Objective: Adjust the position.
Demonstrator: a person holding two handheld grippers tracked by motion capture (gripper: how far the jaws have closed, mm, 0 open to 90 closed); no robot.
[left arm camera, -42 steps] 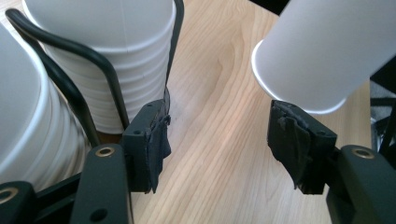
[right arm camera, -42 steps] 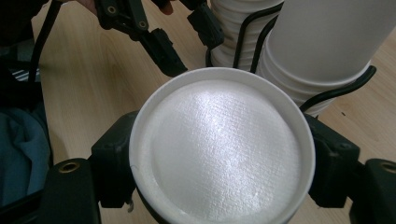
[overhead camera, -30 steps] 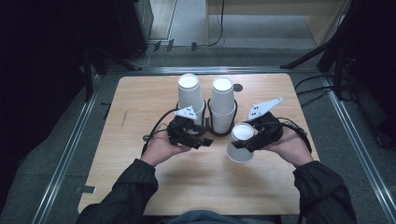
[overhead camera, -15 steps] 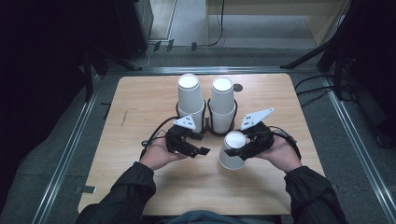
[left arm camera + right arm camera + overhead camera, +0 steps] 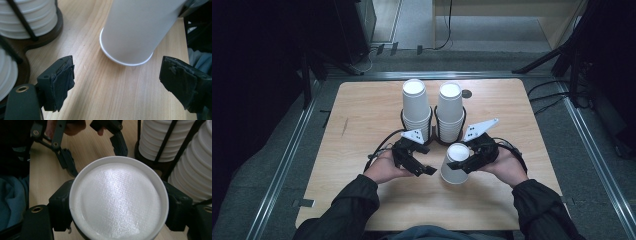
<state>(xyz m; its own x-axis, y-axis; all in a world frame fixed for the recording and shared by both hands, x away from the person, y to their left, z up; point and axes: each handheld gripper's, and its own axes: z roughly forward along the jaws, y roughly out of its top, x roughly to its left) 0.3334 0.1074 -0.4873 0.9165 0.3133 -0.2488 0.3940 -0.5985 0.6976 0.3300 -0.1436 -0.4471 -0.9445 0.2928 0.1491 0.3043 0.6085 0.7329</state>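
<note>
The right claw (image 5: 467, 161) clamps an upturned white paper cup (image 5: 455, 164), rim tilted on the table (image 5: 362, 110).

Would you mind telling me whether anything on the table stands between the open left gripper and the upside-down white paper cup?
Nothing visible does. Bare wooden table lies between the left gripper and the upside-down white paper cup, which the right gripper clamps.

Cup (image 5: 135, 27) top cut off, blurred.
</note>
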